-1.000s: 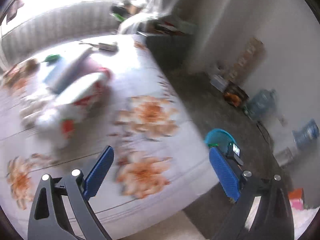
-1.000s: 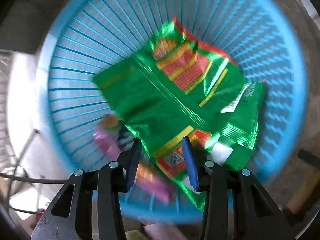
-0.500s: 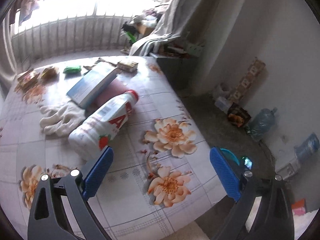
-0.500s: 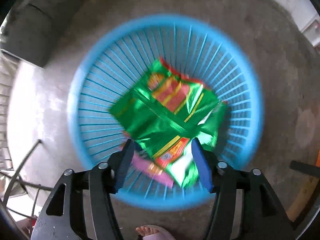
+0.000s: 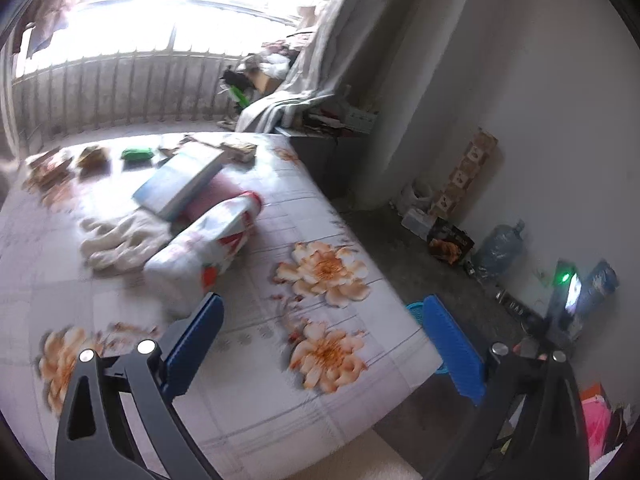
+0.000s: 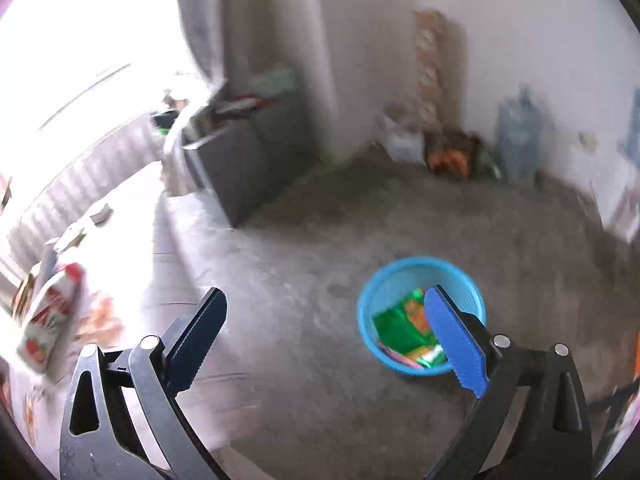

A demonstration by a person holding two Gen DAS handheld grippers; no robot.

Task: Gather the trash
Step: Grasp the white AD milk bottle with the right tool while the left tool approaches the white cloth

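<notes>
The right gripper (image 6: pixel 326 334) has just been opening and its ribbed blue pads now stand at their widest, with nothing between them. Beyond its right finger, a round blue plastic basket (image 6: pixel 370 300) with slatted walls stands on the rough grey concrete floor (image 6: pixel 320 220). Inside lies a crinkled, glossy green snack wrapper (image 6: pixel 398 326) with red and yellow print, over a pink scrap that is too blurred to name.

The left gripper (image 5: pixel 320 344) is also wide open and empty, hovering over a table (image 5: pixel 260 380) covered in a smooth white cloth printed with orange flowers. On the table, a white plastic bottle (image 5: pixel 208 248) with red markings and a red cap lies on its side. Just left of it sits a limp, knitted cream glove (image 5: pixel 120 240). Behind the bottle, a flat light-blue book (image 5: pixel 180 180) rests tilted on something pink. A small green packet (image 5: pixel 137 154) and other small wrappers lie at the far edge, near a railing.

Past the table's right edge a sliver of the basket shows. Along the far wall stand a clear water jug (image 5: pixel 498 246), small boxes and a grey curtain (image 5: pixel 352 40).
</notes>
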